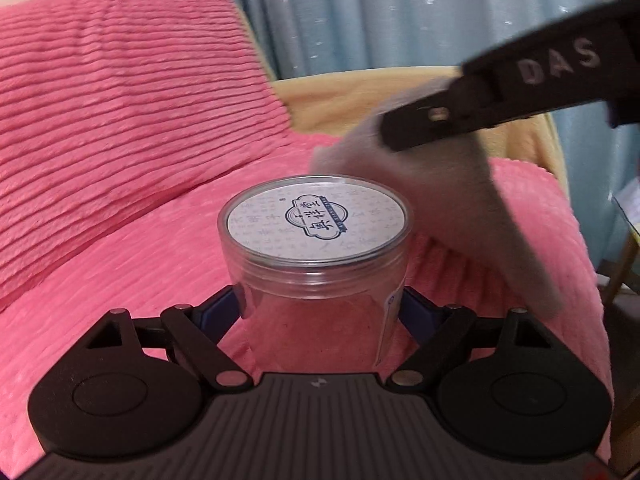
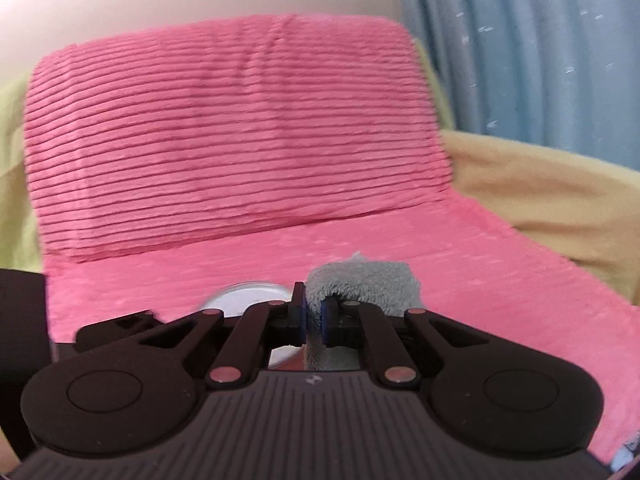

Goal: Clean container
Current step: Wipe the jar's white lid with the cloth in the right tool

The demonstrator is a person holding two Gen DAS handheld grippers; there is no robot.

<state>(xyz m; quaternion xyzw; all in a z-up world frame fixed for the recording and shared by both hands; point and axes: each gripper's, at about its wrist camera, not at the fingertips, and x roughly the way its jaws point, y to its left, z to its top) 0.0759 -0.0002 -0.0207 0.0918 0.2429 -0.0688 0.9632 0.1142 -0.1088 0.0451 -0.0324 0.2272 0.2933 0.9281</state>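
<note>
Left gripper (image 1: 320, 308) fingers clamped on both sides of the clear plastic jar (image 1: 316, 268), jar upright over the pink ribbed sofa cover (image 1: 120, 120), printed lid (image 1: 316, 216) on. Right gripper (image 2: 313, 318) fingers pinching a grey cloth (image 2: 360, 280); in the left view the cloth (image 1: 460, 200) hangs just beside and above the lid's right edge, blurred. Blue curtain (image 1: 400, 12) behind.

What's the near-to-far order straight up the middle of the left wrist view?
Left gripper shut on the clear jar → jar's labelled lid → pink seat cover → yellow armrest → blue curtain.
</note>
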